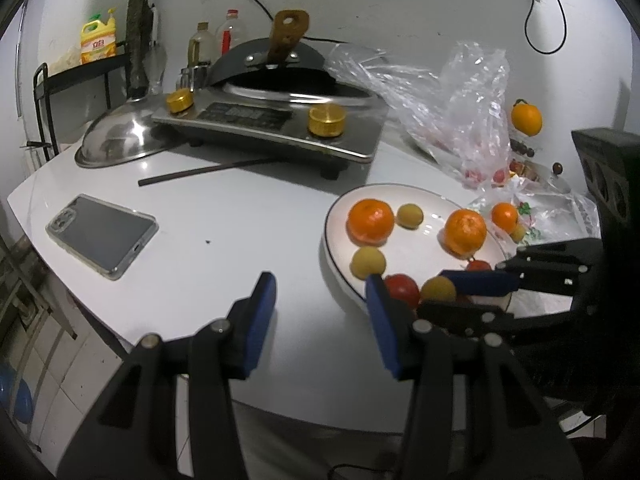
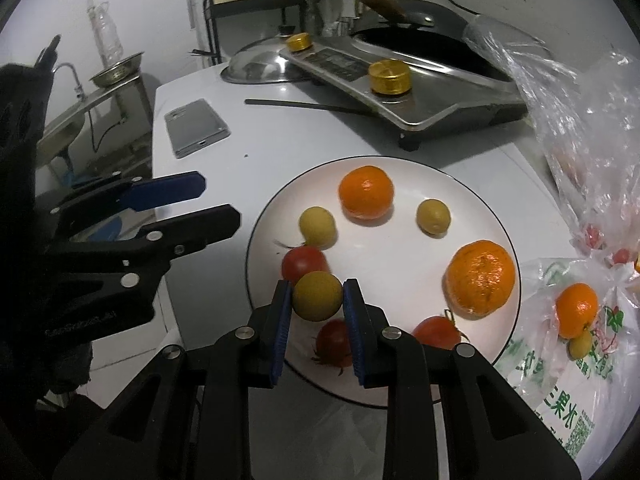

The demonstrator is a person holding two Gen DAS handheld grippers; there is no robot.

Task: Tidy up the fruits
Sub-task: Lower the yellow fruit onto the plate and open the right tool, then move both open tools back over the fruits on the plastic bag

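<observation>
The right gripper (image 2: 317, 300) is clamped on a small yellow fruit (image 2: 316, 295), its blue pads (image 2: 281, 312) pressing it from either side, and it hangs low over the near edge of the white plate (image 2: 400, 264). Just beyond its tips lies a tomato (image 2: 303, 262), right under it another tomato (image 2: 334, 340), and off to its right a big orange (image 2: 480, 278). From where I stand the fruit looks about to be set down, so the thing is to lower it onto bare plate, not onto the tomato beneath, which could roll or bruise. I'd nudge the gripper a little forward and right, toward the open middle, bring the fruit close to the surface, then spread the jaws gently so it doesn't trundle off. The left gripper (image 1: 320, 312) hovers to the left of the plate with its jaws apart and nothing between them, its right finger near the rim; best keep it clear
</observation>
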